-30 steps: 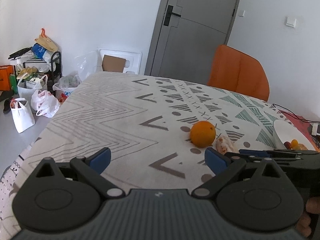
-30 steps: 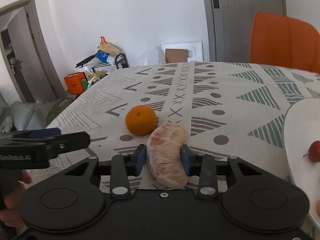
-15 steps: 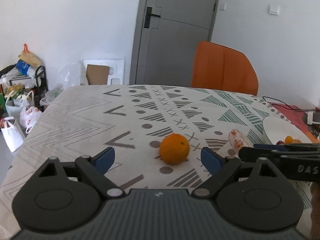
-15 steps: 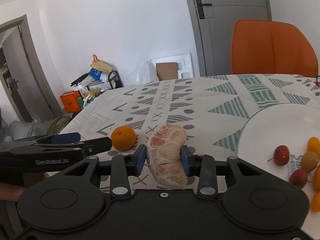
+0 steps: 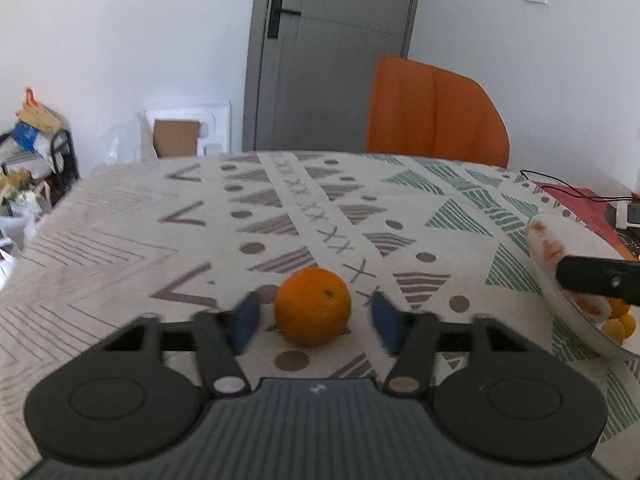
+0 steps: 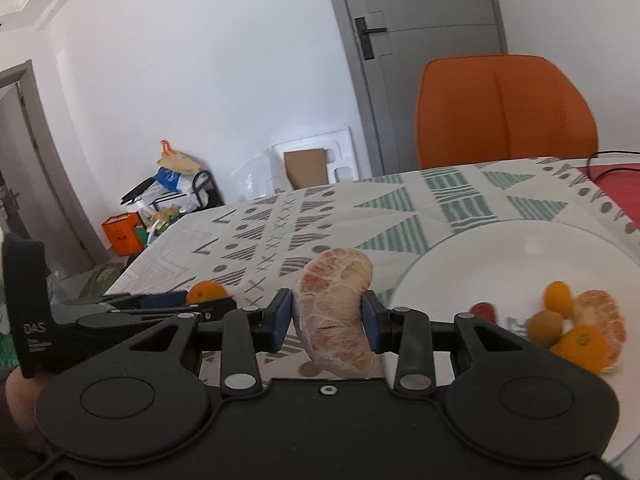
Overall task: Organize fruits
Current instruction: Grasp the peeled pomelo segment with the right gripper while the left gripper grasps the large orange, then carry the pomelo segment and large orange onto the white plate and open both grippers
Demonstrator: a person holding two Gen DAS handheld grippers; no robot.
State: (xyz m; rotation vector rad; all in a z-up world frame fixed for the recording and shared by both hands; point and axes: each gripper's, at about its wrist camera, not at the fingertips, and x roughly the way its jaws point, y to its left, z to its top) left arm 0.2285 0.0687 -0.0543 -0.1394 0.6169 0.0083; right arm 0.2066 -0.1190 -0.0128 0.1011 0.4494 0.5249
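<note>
Left wrist view: the orange (image 5: 313, 306) is sitting on the patterned tablecloth (image 5: 120, 248), squarely between the blue pads (image 5: 244, 322) of your left gripper (image 5: 314, 322). Its jaws have just been closing in on the fruit, but a thin gap is showing on each side, so nothing is gripped yet. Keep closing evenly w/ the fruit centred; judging by its round shape, an off-centre pinch is likely sending it rolling away. Stay low enough that the pads are meeting its widest part.

Right wrist view: your right gripper (image 6: 326, 322) is clamping a peeled citrus segment (image 6: 336, 312), jaws narrowed onto its sides, the piece hanging above the cloth just beside the white plate (image 6: 480, 252). On the plate, other fruit is already gathered at the near right: a peeled half (image 6: 604, 320), small orange fruits (image 6: 558, 298) and something red (image 6: 482, 310), partly hidden.

Beyond the table, an orange chair (image 6: 504, 108) is standing before a grey door (image 5: 332, 52). Bags and boxes (image 6: 168, 196) are piling up along the left wall.
</note>
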